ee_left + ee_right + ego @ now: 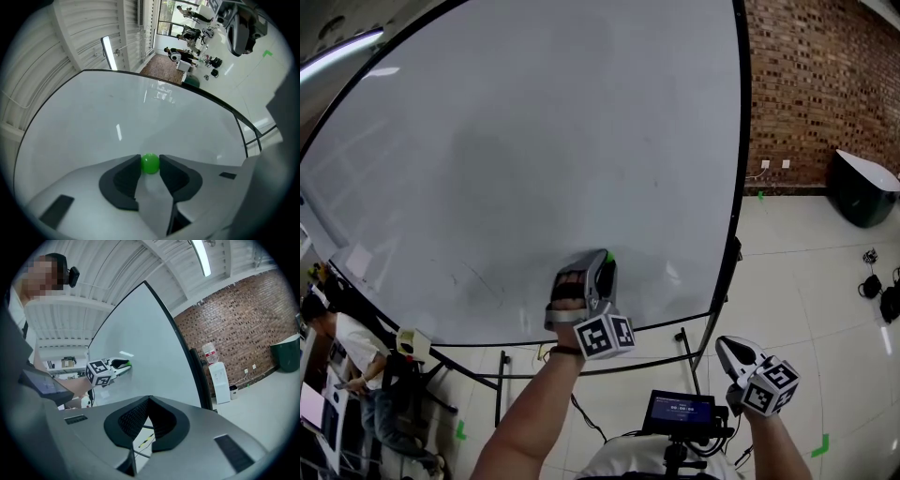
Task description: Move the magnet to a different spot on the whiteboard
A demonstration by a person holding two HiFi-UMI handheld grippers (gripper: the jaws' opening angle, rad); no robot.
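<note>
While left arm [534, 403] stretches to whiteboard [534, 141], left tool [606, 264] pinches green magnet [150, 163]; right tool [724, 347] (closed, empty) held low.

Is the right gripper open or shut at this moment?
Shut. In the right gripper view, the jaws of the right gripper meet at their tips, with nothing between them.

Green magnet [150, 163], white whiteboard [534, 141], red-brown brick wall [816, 84].
</note>
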